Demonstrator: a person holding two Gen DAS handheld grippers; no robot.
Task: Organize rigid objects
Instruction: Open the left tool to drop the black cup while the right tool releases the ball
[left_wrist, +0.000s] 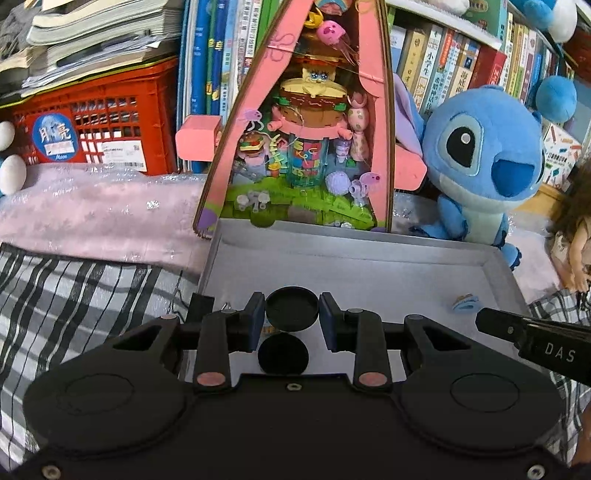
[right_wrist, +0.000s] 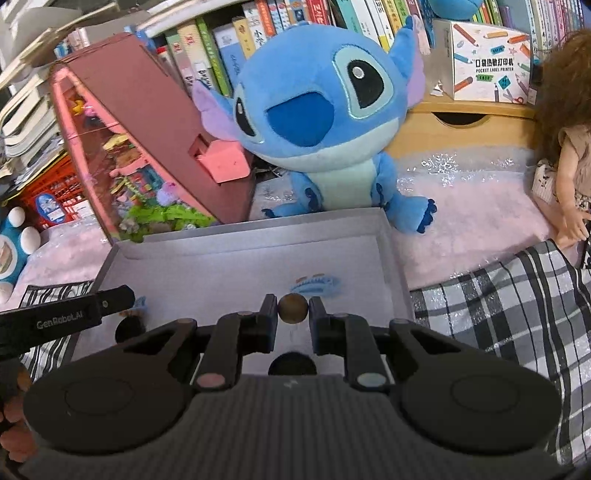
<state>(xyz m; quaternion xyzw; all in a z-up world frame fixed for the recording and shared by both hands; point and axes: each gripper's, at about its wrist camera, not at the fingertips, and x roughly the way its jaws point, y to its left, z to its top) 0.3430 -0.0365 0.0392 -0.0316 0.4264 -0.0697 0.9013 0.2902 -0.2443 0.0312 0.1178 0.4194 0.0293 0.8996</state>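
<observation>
My left gripper (left_wrist: 291, 310) is shut on a round black lid (left_wrist: 291, 308), holding it over the near part of a shallow grey box (left_wrist: 369, 254). In the right wrist view my right gripper (right_wrist: 293, 309) is shut on a small brown ball (right_wrist: 293, 308), over the same grey box (right_wrist: 240, 240). A blue hair clip (right_wrist: 314, 286) lies on the box floor just beyond the ball, and it shows as the blue hair clip (left_wrist: 465, 303) in the left view. The left gripper's finger (right_wrist: 110, 301) reaches in from the left, the right gripper's finger (left_wrist: 498, 323) from the right.
Behind the box stand a pink triangular toy display (left_wrist: 303, 129) and a blue plush (right_wrist: 317, 122). A red crate (left_wrist: 96, 122) with stacked books sits far left, a bookshelf (left_wrist: 461, 55) behind, a doll (right_wrist: 565, 147) at right. Checked cloth (right_wrist: 517, 306) and pink cover (left_wrist: 92, 218) flank the box.
</observation>
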